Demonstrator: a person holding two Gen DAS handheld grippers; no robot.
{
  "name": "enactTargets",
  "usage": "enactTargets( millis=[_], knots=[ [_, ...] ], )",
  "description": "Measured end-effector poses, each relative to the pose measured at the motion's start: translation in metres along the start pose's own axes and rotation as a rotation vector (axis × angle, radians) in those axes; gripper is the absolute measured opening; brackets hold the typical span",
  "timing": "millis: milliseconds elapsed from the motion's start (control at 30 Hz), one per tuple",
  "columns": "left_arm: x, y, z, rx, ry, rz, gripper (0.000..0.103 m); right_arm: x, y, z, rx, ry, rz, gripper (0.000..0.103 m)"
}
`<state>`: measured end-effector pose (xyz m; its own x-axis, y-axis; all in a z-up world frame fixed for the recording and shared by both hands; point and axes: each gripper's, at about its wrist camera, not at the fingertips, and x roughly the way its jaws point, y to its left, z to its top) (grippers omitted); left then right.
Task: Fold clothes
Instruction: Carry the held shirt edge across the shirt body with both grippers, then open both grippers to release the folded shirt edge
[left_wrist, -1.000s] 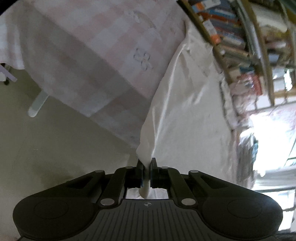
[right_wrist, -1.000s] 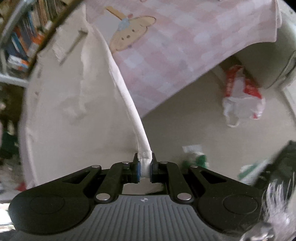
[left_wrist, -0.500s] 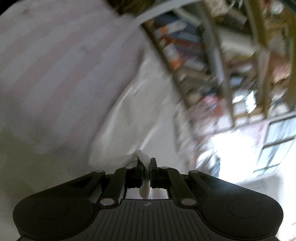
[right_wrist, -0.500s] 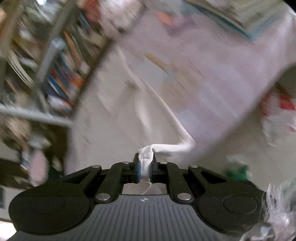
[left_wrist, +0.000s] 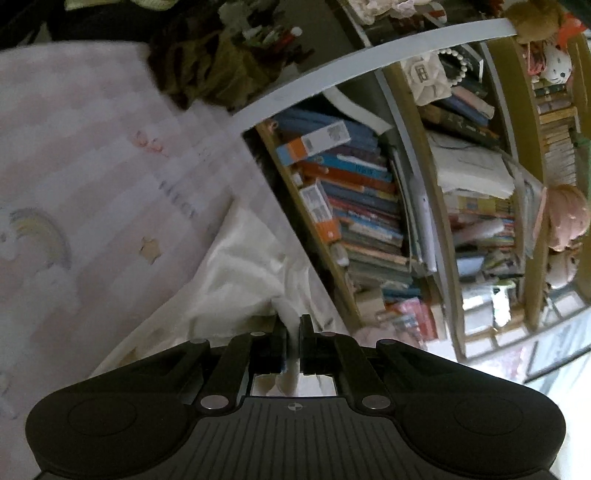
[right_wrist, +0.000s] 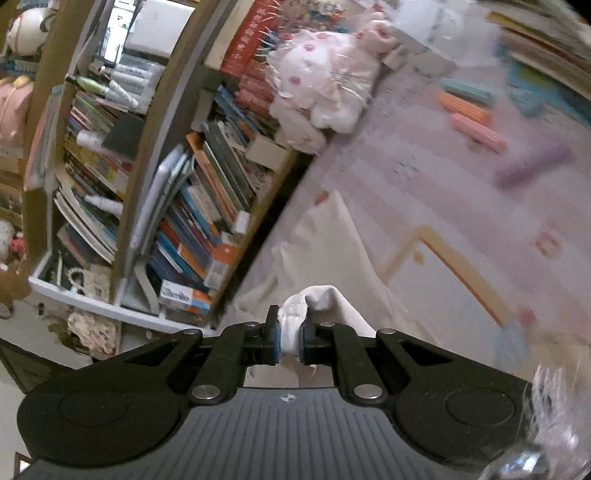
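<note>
One cream garment (left_wrist: 240, 273) is seen, two grippers, one pink checked cloth (left_wrist: 92, 192) covering the worktop, one bookshelf (left_wrist: 362, 206).

Left gripper (left_wrist: 293, 332): clenched on a thin edge of the garment, the fabric pinched between the jaws and running forward and left from the fingertips, where it is bunched in soft folds on the pink cloth. The bookshelf is seen just beyond the garment, to the right.

Right gripper (right_wrist: 291, 334): clenched on a thicker rolled hem of the same garment (right_wrist: 332, 258), a wad of fabric bulging above the jaws. From there the garment is spread forward and right across the pink checked cloth (right_wrist: 461, 192); its far end lies near the shelf edge.

On the worktop in the right wrist view: one white-and-pink plush toy (right_wrist: 325, 77) at the far end against the books, and four crayon-like sticks (right_wrist: 476, 122) printed or lying on the cloth, which cannot be told due to blur. One dark olive heap (left_wrist: 218, 62) is seen at the far edge in the left wrist view.
</note>
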<state>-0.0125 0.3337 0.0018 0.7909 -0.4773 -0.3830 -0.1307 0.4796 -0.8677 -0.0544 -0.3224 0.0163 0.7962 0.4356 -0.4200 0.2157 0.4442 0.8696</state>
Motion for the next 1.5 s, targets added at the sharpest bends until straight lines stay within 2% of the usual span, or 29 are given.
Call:
enactTargets(
  millis=[167, 433, 733, 933, 1100, 1200, 1267, 1300, 1333, 1367, 1400, 1433, 1467, 1500],
  knots=[
    [0.018, -0.012, 0.005, -0.015, -0.055, 0.024, 0.004, 0.032, 0.006, 0.035, -0.017, 0.002, 0.059, 0.008],
    [0.062, -0.011, 0.028, -0.027, -0.038, 0.038, 0.004, 0.084, 0.009, 0.059, -0.018, 0.04, 0.032, 0.008],
    [0.132, 0.012, 0.067, -0.117, -0.01, 0.048, 0.004, 0.126, -0.006, 0.072, 0.116, -0.059, -0.048, 0.008],
    [0.179, 0.019, 0.079, -0.124, 0.031, 0.058, 0.004, 0.15, -0.021, 0.081, 0.179, -0.135, -0.09, 0.008],
    [0.209, 0.036, 0.083, -0.159, 0.081, 0.108, 0.004, 0.173, -0.042, 0.086, 0.229, -0.101, -0.16, 0.008],
    [0.209, 0.036, 0.09, -0.163, 0.065, 0.129, 0.004, 0.185, -0.045, 0.098, 0.257, -0.052, -0.147, 0.008],
    [0.208, 0.036, 0.095, -0.165, 0.053, 0.144, 0.005, 0.198, -0.042, 0.112, 0.252, -0.029, -0.091, 0.008],
    [0.208, 0.035, 0.097, -0.165, 0.047, 0.151, 0.011, 0.207, -0.042, 0.119, 0.248, -0.028, -0.101, 0.008],
    [0.208, 0.035, 0.099, -0.166, 0.041, 0.158, 0.015, 0.217, -0.043, 0.125, 0.243, -0.027, -0.113, 0.013],
    [0.208, 0.035, 0.102, -0.167, 0.034, 0.166, 0.015, 0.22, -0.041, 0.129, 0.241, -0.047, -0.199, 0.026],
    [0.207, 0.035, 0.104, -0.168, 0.028, 0.173, 0.023, 0.22, -0.039, 0.131, 0.228, -0.076, -0.274, 0.031],
    [0.207, 0.034, 0.106, -0.169, 0.022, 0.18, 0.035, 0.217, -0.036, 0.132, 0.193, -0.104, -0.282, 0.033],
    [0.207, 0.034, 0.109, -0.169, 0.016, 0.188, 0.042, 0.212, -0.034, 0.131, 0.168, -0.121, -0.262, 0.034],
    [0.206, 0.034, 0.111, -0.17, 0.009, 0.195, 0.052, 0.206, -0.031, 0.128, 0.144, -0.13, -0.243, 0.035]
  ],
)
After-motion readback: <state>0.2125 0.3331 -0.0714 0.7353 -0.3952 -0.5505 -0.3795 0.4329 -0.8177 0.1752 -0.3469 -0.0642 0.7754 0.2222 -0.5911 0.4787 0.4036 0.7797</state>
